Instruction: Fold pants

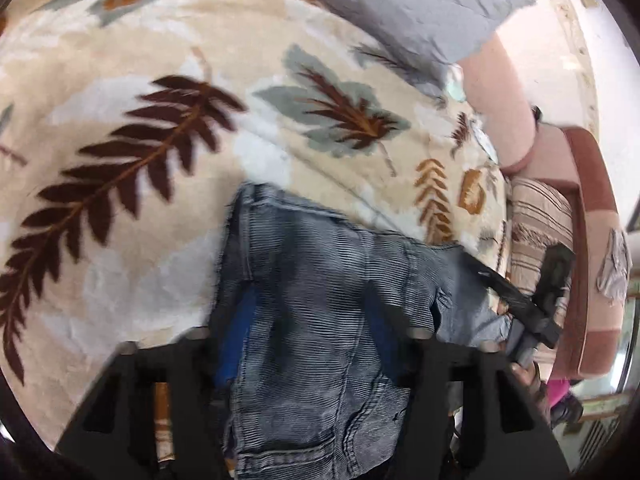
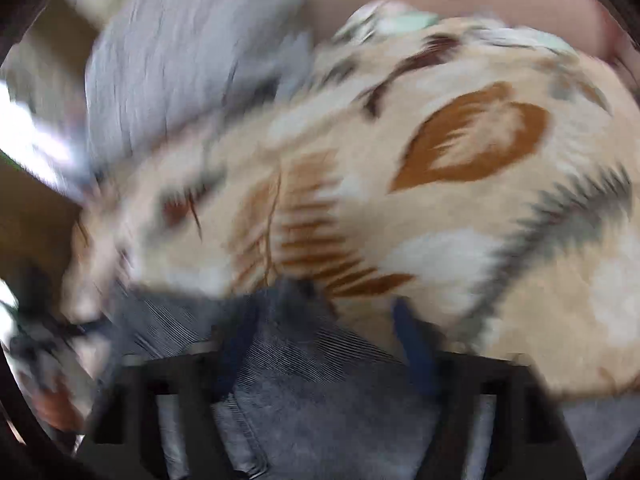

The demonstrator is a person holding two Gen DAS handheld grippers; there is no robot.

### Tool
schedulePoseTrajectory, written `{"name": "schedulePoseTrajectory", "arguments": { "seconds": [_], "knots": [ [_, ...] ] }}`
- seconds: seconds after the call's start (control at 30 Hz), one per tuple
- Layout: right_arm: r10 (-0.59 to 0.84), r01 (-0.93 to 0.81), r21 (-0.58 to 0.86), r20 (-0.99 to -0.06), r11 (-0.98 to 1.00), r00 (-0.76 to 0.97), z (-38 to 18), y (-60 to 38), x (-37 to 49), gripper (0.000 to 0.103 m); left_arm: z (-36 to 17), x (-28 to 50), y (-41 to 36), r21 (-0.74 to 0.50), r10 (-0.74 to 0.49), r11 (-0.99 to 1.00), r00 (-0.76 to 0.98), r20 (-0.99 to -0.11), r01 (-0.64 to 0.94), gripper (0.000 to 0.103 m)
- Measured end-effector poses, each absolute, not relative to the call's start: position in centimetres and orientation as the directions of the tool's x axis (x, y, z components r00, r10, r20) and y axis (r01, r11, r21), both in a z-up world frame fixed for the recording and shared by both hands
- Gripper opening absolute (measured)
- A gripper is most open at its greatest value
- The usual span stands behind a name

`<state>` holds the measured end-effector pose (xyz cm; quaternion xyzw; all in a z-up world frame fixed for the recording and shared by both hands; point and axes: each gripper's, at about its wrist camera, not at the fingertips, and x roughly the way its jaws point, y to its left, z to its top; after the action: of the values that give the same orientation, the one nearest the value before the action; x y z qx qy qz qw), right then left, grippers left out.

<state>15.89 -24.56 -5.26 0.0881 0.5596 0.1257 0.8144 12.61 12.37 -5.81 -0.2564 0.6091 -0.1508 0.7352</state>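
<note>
Pants: the faded blue-grey corduroy pants (image 1: 320,300) lie on the bed's cream plush blanket with brown and grey-green leaf prints (image 1: 160,92), near the blanket edge that runs beside the striped beige cushion (image 1: 536,232). You see a seam and a back pocket low in the left wrist view.
Left tongs: your left tongs (image 1: 316,344) sit over the pants with the cloth passing between the two blue-padded fingers (image 1: 236,340). The gap is narrow, yet the blur hides whether the pads press the cloth, so you cannot tell if they have hold of it.
Right tongs: your right tongs (image 2: 328,344) point down at the same corduroy cloth (image 2: 304,392) where it meets the leaf-print blanket (image 2: 460,220). The fingers (image 2: 412,340) stand about half apart, with cloth lying between them; the pads do not look pressed on it. This view is heavily blurred.
Other tongs in view: in the left wrist view the black frame of your right tongs (image 1: 532,304) shows past the pants' far side, at the blanket edge.
Surroundings: a grey quilted cover (image 1: 420,4) lies over the far part of the blanket. A pink and brown padded frame (image 1: 588,208) stands beyond the cushion.
</note>
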Motion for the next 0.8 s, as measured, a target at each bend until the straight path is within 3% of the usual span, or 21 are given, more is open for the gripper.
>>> {"name": "schedulePoseTrajectory", "arguments": {
  "seconds": [0.03, 0.1, 0.2, 0.3, 0.37, 0.4, 0.43, 0.47, 0.5, 0.53, 0.8],
  "knots": [
    [0.257, -0.153, 0.217, -0.906, 0.964, 0.335, -5.0, -23.5, 15.8, 0.001, -5.4, 12.8, 12.1, -0.565, -0.54, 0.821, 0.218, -0.813, -0.075, 0.023],
    [0.195, -0.219, 0.113, -0.896, 0.969, 0.398, -3.5, -21.8, 15.2, 0.001, -4.7, 13.6, 11.6, -0.54, -0.509, 0.84, 0.266, -0.818, -0.05, 0.023],
    [0.168, -0.141, 0.119, -0.893, 0.983, 0.417, -3.5, -23.4, 16.1, 0.001, -5.5, 15.6, 10.9, -0.444, -0.414, 0.894, 0.265, -0.871, -0.065, 0.023],
    [0.103, -0.061, 0.086, -0.919, 0.994, 0.38, -5.5, -24.8, 16.4, 0.001, -5.0, 16.0, 11.9, -0.469, -0.435, 0.878, 0.245, -0.866, -0.099, 0.021],
    [0.146, -0.011, 0.155, -0.901, 0.988, 0.408, -4.6, -26.1, 15.2, 0.007, -3.0, 14.4, 13.1, -0.489, -0.448, 0.869, 0.294, -0.845, -0.081, 0.023],
    [0.199, 0.007, 0.223, -0.884, 0.975, 0.423, -3.9, -27.0, 14.4, 0.008, -2.0, 13.2, 13.7, -0.504, -0.462, 0.861, 0.311, -0.83, -0.067, 0.032],
    [0.235, 0.017, 0.27, -0.866, 0.963, 0.441, -3.2, -27.7, 13.4, 0.019, -1.3, 12.0, 14.1, -0.524, -0.485, 0.85, 0.314, -0.816, -0.05, 0.039],
    [0.268, 0.023, 0.313, -0.845, 0.949, 0.463, -2.3, -28.3, 12.1, 0.028, -0.9, 10.6, 14.5, -0.541, -0.503, 0.84, 0.316, -0.804, -0.037, 0.055],
    [0.282, 0.022, 0.331, -0.834, 0.943, 0.475, -1.7, -28.5, 11.0, 0.047, -0.5, 8.9, 14.9, -0.559, -0.523, 0.829, 0.324, -0.789, -0.023, 0.062],
    [0.292, 0.021, 0.344, -0.825, 0.939, 0.484, -1.3, -28.4, 10.1, 0.056, -0.3, 7.3, 15.1, -0.571, -0.536, 0.821, 0.326, -0.778, -0.013, 0.064],
    [0.499, 0.019, 0.563, -0.747, 0.826, 0.439, -0.5, -27.0, 0.8, 0.058, -4.1, -0.5, 14.9, -0.738, -0.695, 0.665, 0.266, -0.668, -0.116, 0.064]
  ]
}}
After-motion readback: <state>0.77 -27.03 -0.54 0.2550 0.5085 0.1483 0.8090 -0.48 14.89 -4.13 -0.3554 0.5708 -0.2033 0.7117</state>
